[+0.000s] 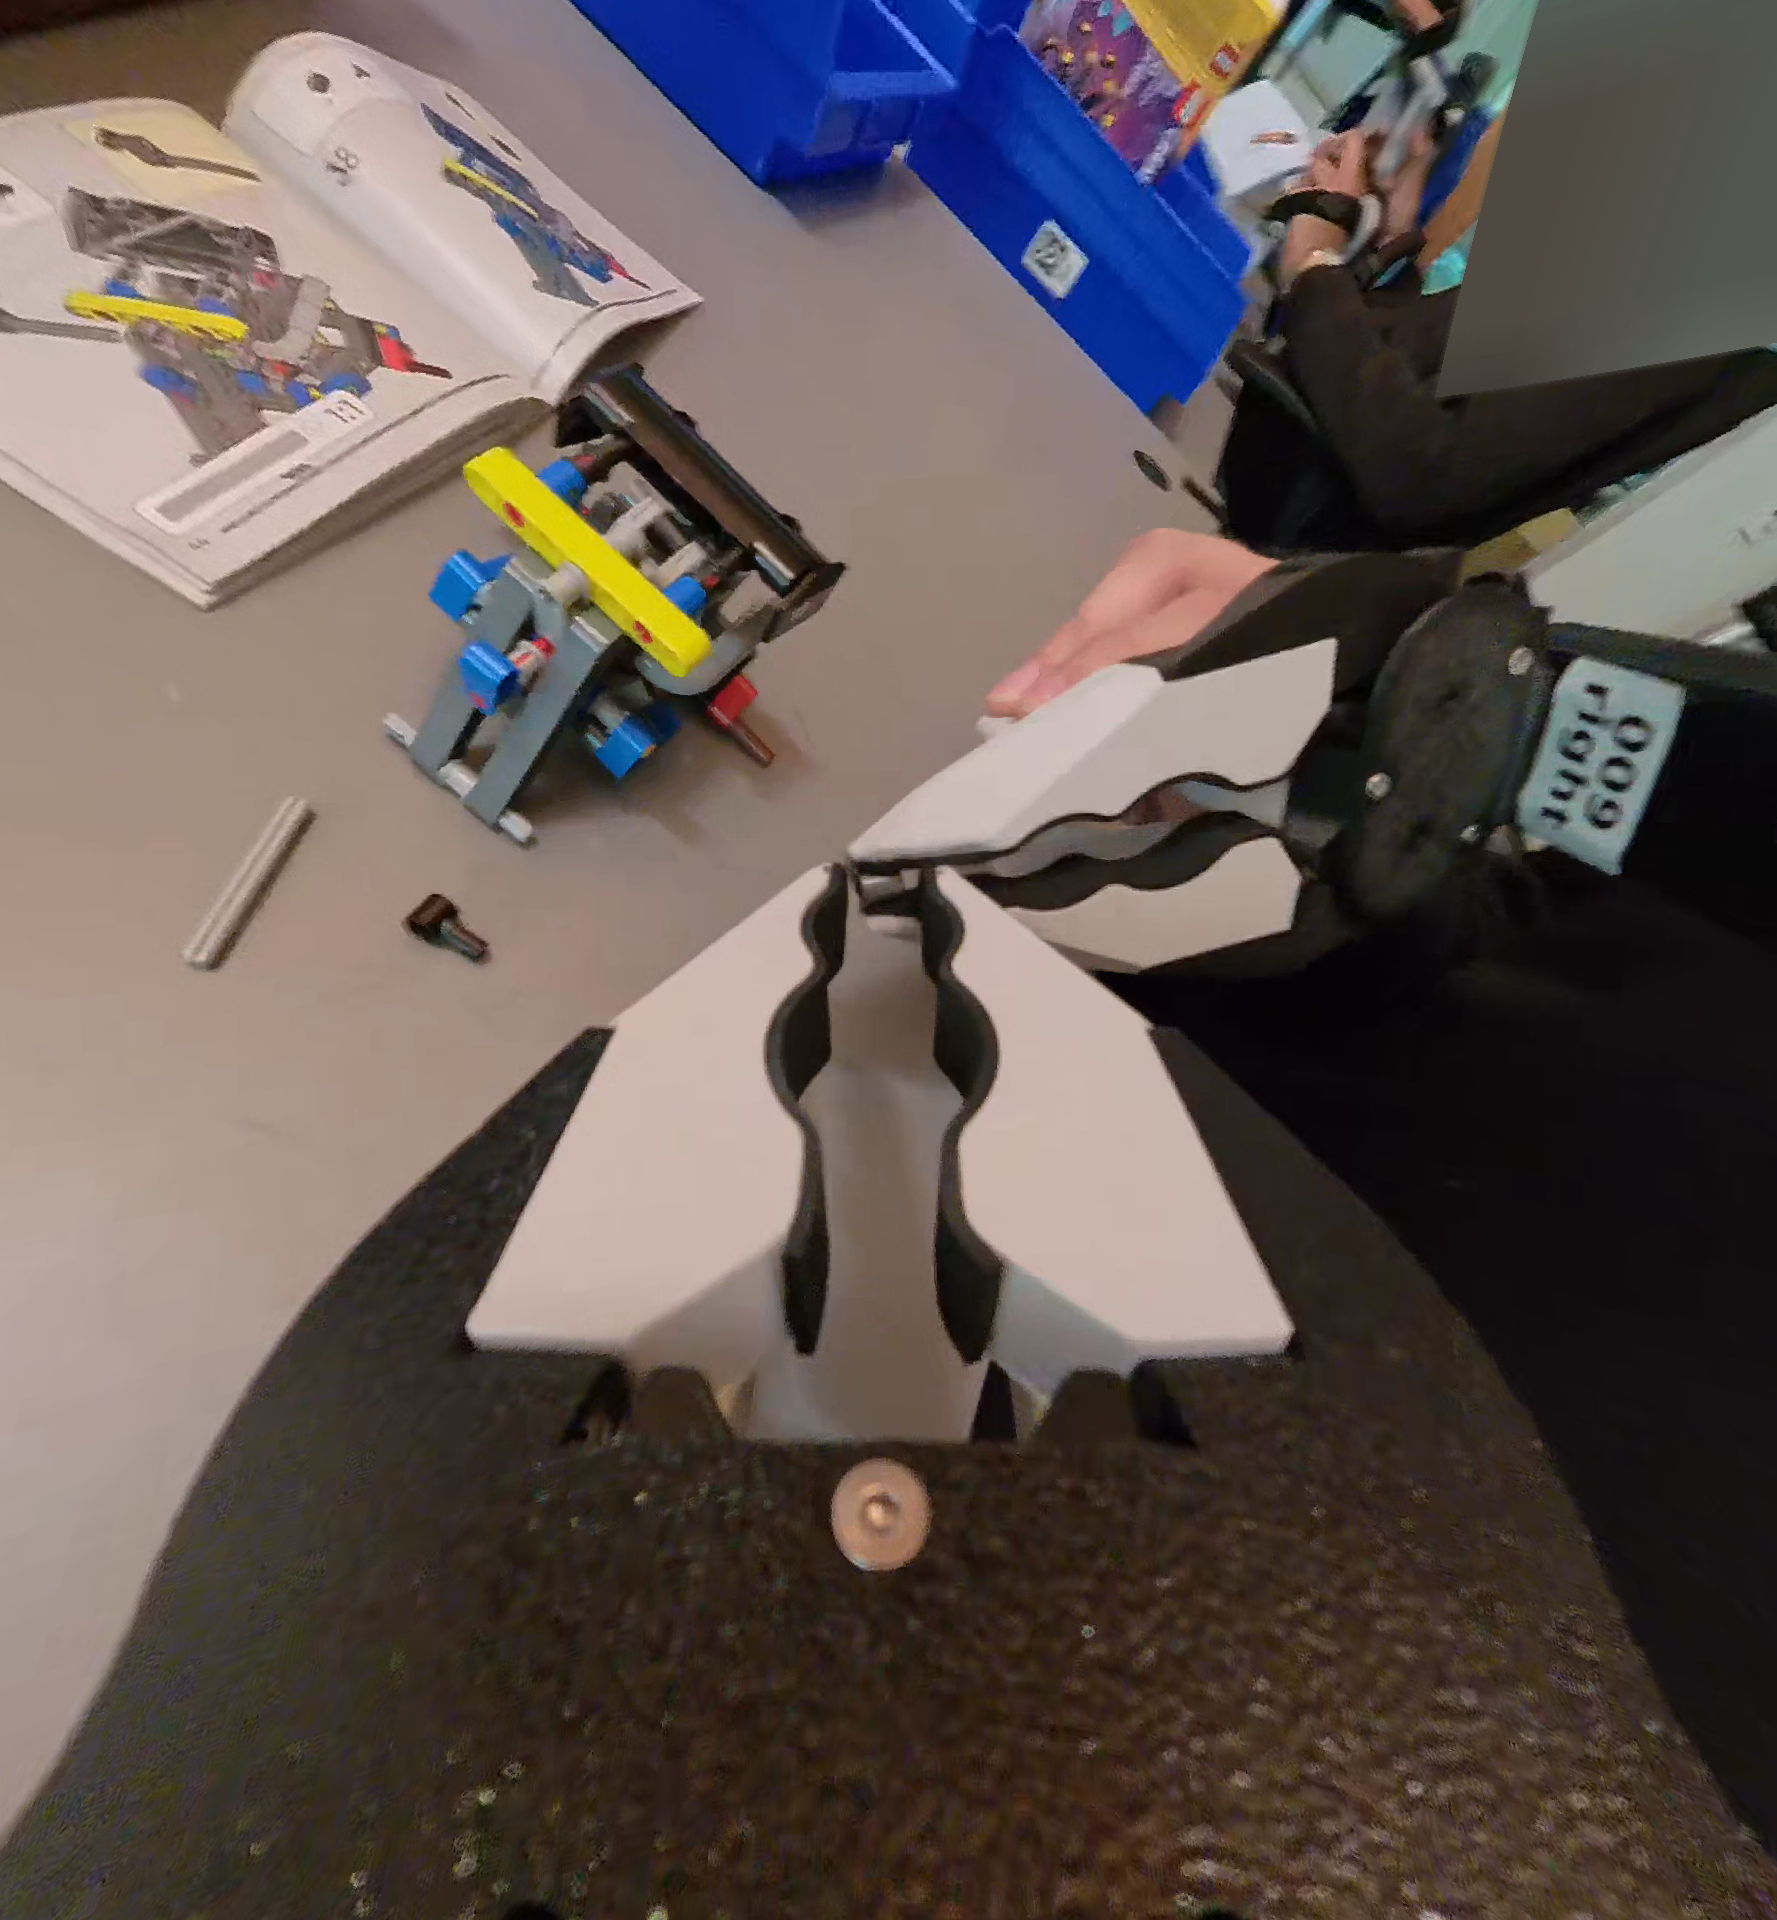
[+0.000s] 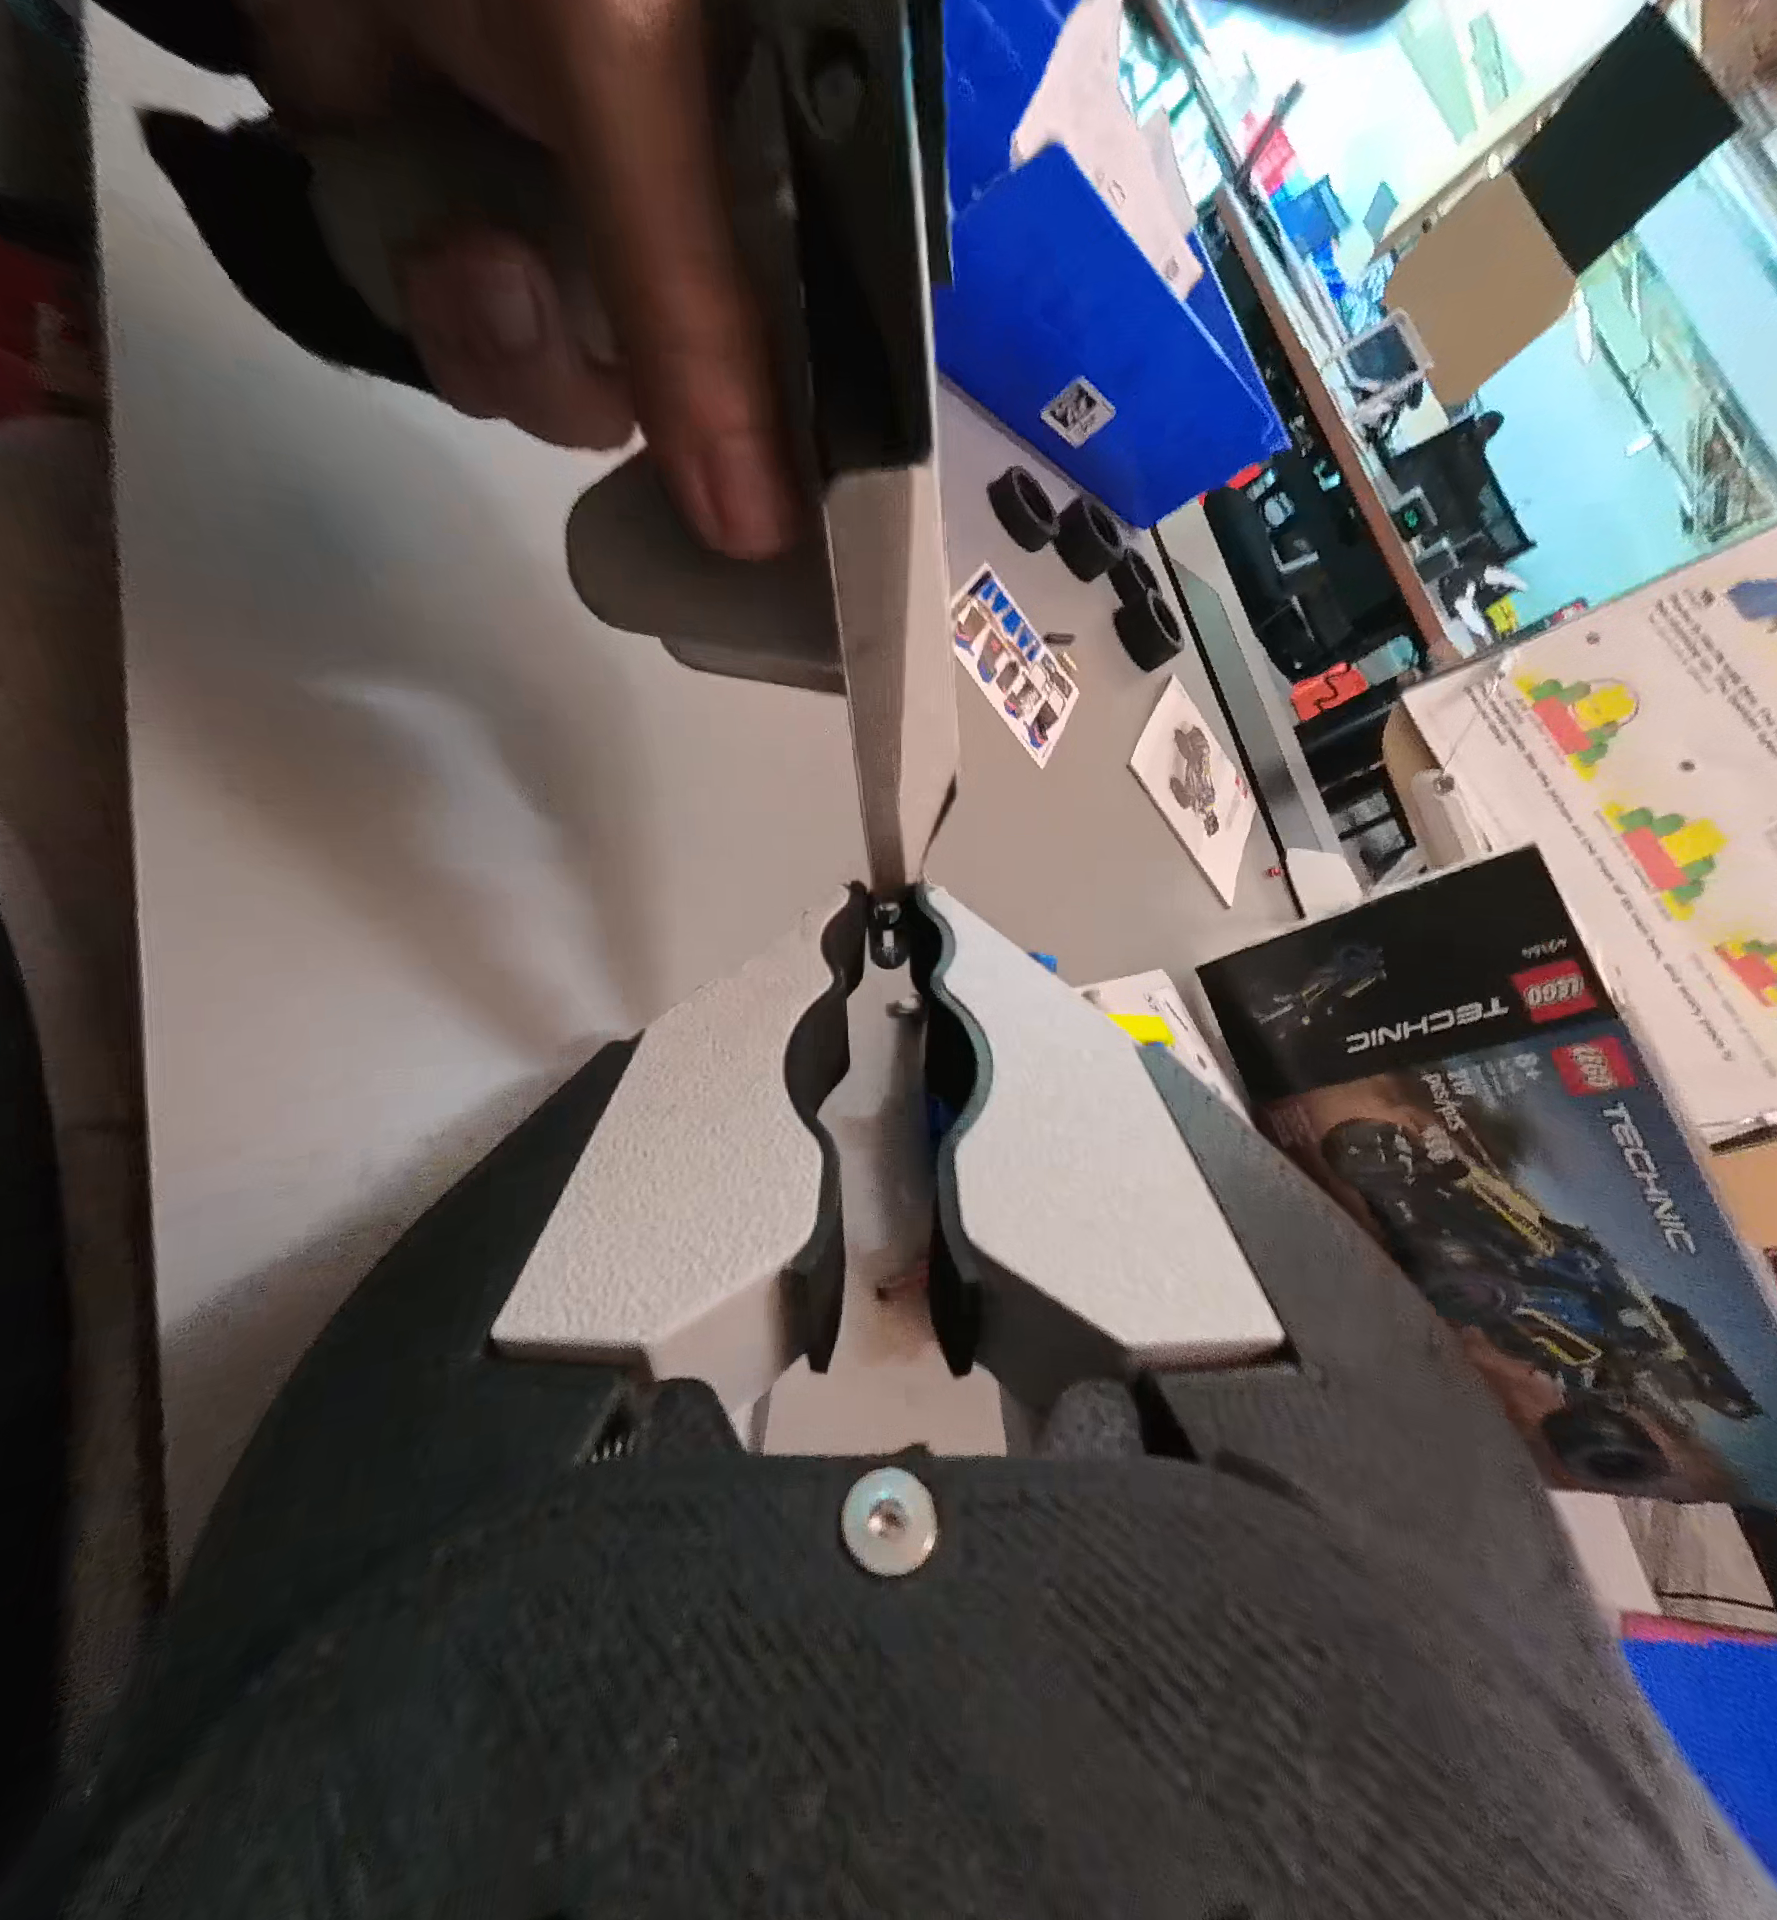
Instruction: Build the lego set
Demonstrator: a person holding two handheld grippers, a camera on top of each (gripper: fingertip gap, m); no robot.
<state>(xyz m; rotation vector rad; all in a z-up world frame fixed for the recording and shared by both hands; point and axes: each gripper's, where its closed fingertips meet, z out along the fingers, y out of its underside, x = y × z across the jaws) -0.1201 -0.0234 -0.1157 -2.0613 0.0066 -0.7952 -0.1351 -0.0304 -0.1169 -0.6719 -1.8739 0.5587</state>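
- Overhead, the left gripper [image 1: 886,896] and right gripper [image 2: 889,914] are brought tip to tip, both narrowly closed on one small dark pin [image 2: 885,932].
- Below, a brick model [image 1: 603,592] and booklet [image 1: 240,312] are seen on the grey table [image 1: 136,1039].

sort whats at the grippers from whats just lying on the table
At the grippers: small black piece, pinched by the right gripper; left gripper tips right at it.

Lying about: part-built model, open booklet, grey axle, black pin, tyres, blue bins.
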